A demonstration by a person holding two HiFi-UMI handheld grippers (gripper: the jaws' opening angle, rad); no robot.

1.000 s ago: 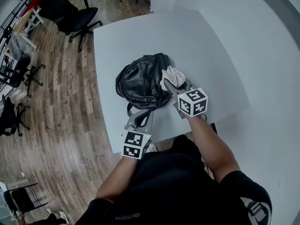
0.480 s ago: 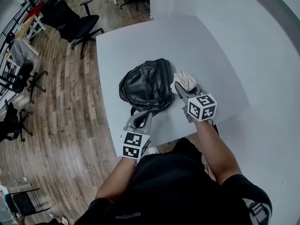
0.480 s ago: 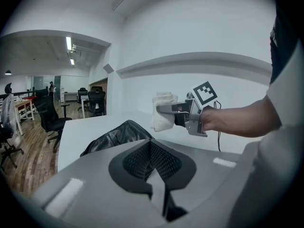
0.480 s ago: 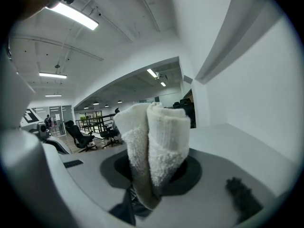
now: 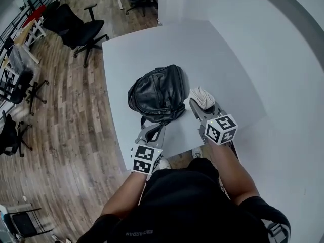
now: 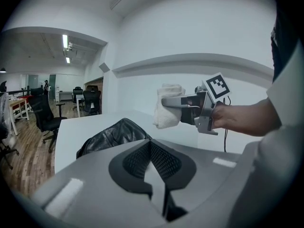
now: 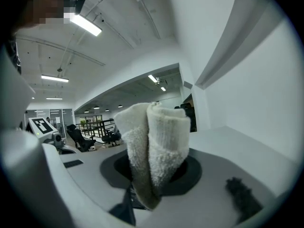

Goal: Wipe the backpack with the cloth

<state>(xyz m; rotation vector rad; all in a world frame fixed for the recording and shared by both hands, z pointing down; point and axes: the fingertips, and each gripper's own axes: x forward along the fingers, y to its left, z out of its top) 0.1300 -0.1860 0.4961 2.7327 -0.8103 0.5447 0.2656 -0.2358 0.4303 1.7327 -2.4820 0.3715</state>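
A black leather backpack (image 5: 157, 94) lies on the white table (image 5: 202, 49), its strap trailing toward the near edge. My right gripper (image 5: 199, 105) is shut on a folded cream cloth (image 5: 201, 97), held just right of the backpack and apart from it. The right gripper view shows the cloth (image 7: 154, 144) bunched upright between the jaws of that gripper (image 7: 151, 177). My left gripper (image 5: 152, 129) is at the table's near edge by the strap; its view shows the gripper (image 6: 151, 145) shut with nothing in it, the backpack (image 6: 111, 134) ahead and the cloth (image 6: 167, 112) up to the right.
Black office chairs (image 5: 76, 27) stand on the wooden floor left of the table. A white wall (image 5: 283, 59) runs along the table's right side. The table's left edge (image 5: 112, 110) drops off close to the backpack.
The right gripper has drawn the cloth off the backpack's right side, moving right and toward the near edge. The left gripper has hardly moved.
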